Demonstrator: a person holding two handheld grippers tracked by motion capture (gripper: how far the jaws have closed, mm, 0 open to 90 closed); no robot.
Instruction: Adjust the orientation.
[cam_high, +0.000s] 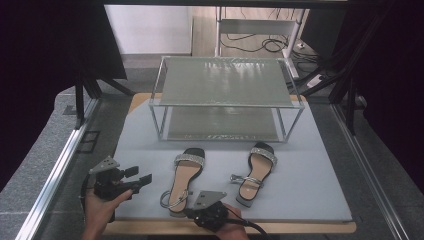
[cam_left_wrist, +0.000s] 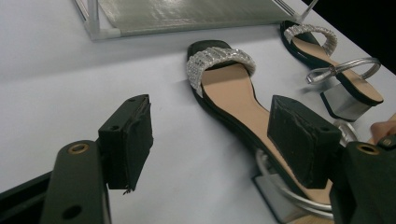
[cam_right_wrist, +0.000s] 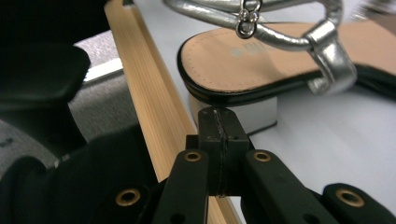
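Sandals (cam_high: 186, 179): 2 on table, 1 rack (cam_high: 225, 97).

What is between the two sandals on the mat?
Nothing: in the high view, bare grey mat separates the left sandal from the right sandal.

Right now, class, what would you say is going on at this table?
A person holds a tool in each hand before two sandals on a grey mat. The right tool, jaws shut and empty, sits just behind the heel of the left sandal. The left tool hangs open beside that sandal. The right sandal and the two-tier rack are untouched.
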